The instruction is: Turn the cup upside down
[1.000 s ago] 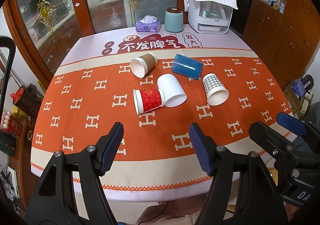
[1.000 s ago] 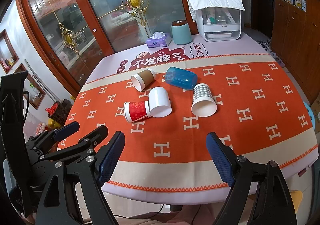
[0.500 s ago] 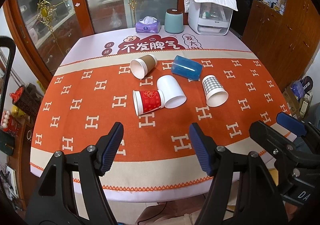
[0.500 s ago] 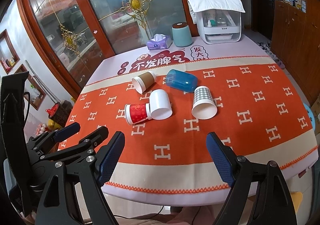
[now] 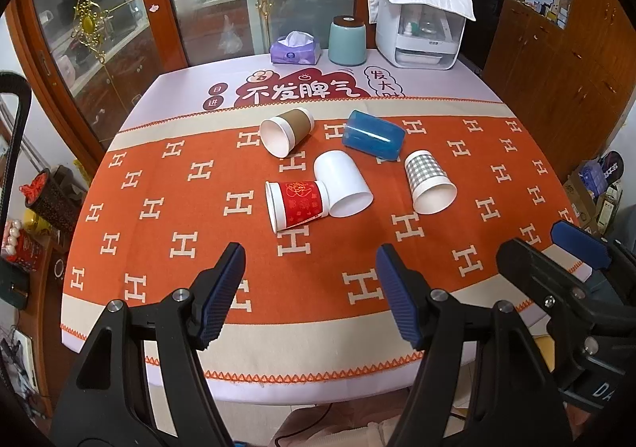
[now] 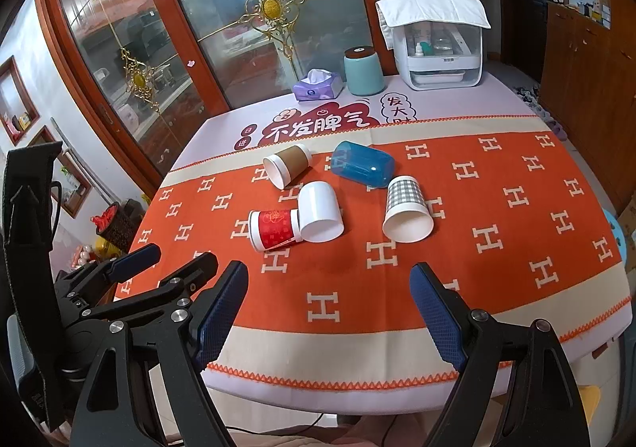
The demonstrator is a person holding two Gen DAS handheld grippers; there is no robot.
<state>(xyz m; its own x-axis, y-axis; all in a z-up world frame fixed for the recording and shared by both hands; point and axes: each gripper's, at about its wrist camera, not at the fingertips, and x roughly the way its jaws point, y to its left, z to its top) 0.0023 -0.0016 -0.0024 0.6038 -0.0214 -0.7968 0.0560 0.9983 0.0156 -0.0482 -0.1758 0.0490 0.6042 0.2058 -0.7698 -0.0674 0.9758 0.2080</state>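
Observation:
Several cups lie on their sides mid-table: a red paper cup [image 5: 296, 205] [image 6: 275, 229], a white cup [image 5: 342, 184] [image 6: 320, 211] touching it, a brown paper cup [image 5: 287, 131] [image 6: 287, 164], a blue plastic cup [image 5: 373, 135] [image 6: 362, 164] and a grey checked cup [image 5: 429, 181] [image 6: 406, 207]. My left gripper [image 5: 310, 268] is open and empty above the table's near edge, short of the red cup. My right gripper [image 6: 329, 284] is open and empty, also near the front edge. Each gripper shows in the other's view, the right one [image 5: 572, 248] and the left one [image 6: 143, 260].
The table carries an orange patterned cloth [image 5: 179, 208]. At the back stand a purple tissue box [image 5: 295, 49], a teal canister [image 5: 346, 40] and a white appliance under a towel [image 5: 421, 33]. Glass cabinet doors are behind, wooden cupboards at right.
Both grippers have drifted slightly; the cups sit a little lower and nearer in both views. No cup has moved on the cloth.

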